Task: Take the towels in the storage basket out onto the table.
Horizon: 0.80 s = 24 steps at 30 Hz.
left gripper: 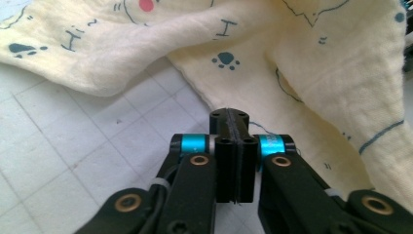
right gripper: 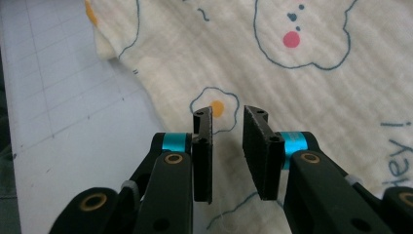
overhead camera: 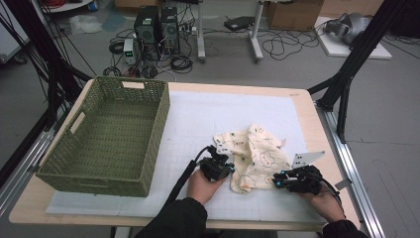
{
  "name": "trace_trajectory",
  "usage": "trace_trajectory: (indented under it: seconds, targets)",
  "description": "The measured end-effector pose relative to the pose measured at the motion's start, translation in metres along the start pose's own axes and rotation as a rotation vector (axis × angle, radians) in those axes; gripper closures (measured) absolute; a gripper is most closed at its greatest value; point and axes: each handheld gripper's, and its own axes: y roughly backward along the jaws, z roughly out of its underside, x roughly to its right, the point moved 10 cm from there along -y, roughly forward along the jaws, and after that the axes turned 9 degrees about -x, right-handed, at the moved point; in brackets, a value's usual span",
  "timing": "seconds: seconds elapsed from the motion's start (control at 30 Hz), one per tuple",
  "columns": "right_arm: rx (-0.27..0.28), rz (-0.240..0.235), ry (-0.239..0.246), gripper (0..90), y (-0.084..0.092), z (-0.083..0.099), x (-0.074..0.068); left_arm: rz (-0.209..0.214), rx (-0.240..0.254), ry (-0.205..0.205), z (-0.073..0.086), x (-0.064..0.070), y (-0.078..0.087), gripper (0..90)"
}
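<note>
Yellow cloth (overhead camera: 253,156) crumpled on counter (overhead camera: 302,106), right of green basket (overhead camera: 111,134). Left gripper (left gripper: 229,127) fingers pressed together at cloth edge. Right gripper (right gripper: 228,127) fingers slightly apart over cloth, holding nothing.

"Hi" and "Hey!" on cloth (left gripper: 311,63)

A: What colours does the crumpled pale-yellow muslin cloth (overhead camera: 252,156) carry?

B: Cream-yellow ground, printed with dark teal paw prints, "Hi" lettering, outlined clouds with pink-red cheeks, and fried eggs with orange yolks.

A: And at nine o'clock from it?

B: An olive-green woven rectangular basket (overhead camera: 111,134) on a white gridded mat (overhead camera: 198,116) with faint grey lines, over the light wooden tabletop (overhead camera: 307,114).

A: The tools?

B: The left tool (left gripper: 230,122) and right tool (right gripper: 228,122) are black, with bright cyan bands and brass-coloured rivets.
</note>
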Motion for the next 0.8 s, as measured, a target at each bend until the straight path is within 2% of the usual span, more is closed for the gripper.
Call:
trace_trajectory:
  seconds: [0.1, 0.2, 0.3, 0.33, 0.37, 0.4, 0.43, 0.53, 0.6, 0.63, 0.67, 0.73, 0.77, 0.8]
  targets:
    - [-0.001, -0.002, 0.005, 73.5, -0.001, -0.001, 0.000, -0.010, 0.000, -0.002, 0.002, -0.001, 0.003, 90.0]
    - [-0.001, -0.006, 0.011, 73.5, -0.002, -0.001, -0.001, -0.013, 0.002, 0.014, 0.007, -0.007, 0.010, 90.0]
    - [-0.006, -0.010, 0.020, 72.5, -0.003, -0.002, -0.003, 0.048, 0.010, 0.054, 0.008, -0.007, 0.012, 89.8]
    - [-0.003, -0.012, 0.019, 72.5, -0.003, -0.002, -0.003, 0.061, 0.034, 0.054, 0.005, -0.005, 0.013, 89.6]
    - [-0.006, -0.012, 0.017, 72.2, -0.003, -0.002, -0.003, 0.080, 0.052, 0.058, 0.002, -0.002, 0.013, 88.3]
    - [-0.009, -0.009, 0.014, 71.9, -0.002, -0.002, -0.003, 0.095, 0.061, 0.063, 0.000, 0.000, 0.012, 83.1]
    - [-0.007, -0.008, 0.017, 71.7, -0.002, -0.002, -0.003, 0.094, 0.064, 0.056, -0.001, 0.003, 0.011, 81.1]
    - [-0.002, -0.006, 0.017, 70.8, -0.002, -0.002, -0.001, 0.061, 0.022, 0.045, 0.000, 0.004, 0.001, 73.6]
    - [-0.002, -0.007, 0.009, 69.4, -0.002, -0.002, 0.000, 0.055, 0.030, 0.037, -0.001, 0.006, -0.001, 70.0]
    - [0.000, -0.005, 0.008, 68.7, -0.002, -0.002, 0.000, 0.039, 0.029, 0.020, -0.001, 0.007, -0.002, 68.9]
    - [0.000, -0.005, 0.009, 68.4, -0.002, -0.002, 0.000, 0.011, 0.030, -0.012, -0.001, 0.008, -0.003, 68.9]
    - [0.000, -0.004, 0.008, 68.1, -0.002, -0.002, 0.000, -0.036, 0.031, -0.051, -0.001, 0.008, -0.003, 72.0]
    - [0.002, -0.003, 0.010, 68.0, -0.003, -0.002, 0.000, -0.046, 0.035, -0.057, -0.002, 0.008, -0.003, 76.4]
    - [0.001, -0.004, 0.013, 68.0, -0.003, -0.002, 0.000, -0.027, 0.037, -0.064, -0.002, 0.009, -0.004, 81.6]
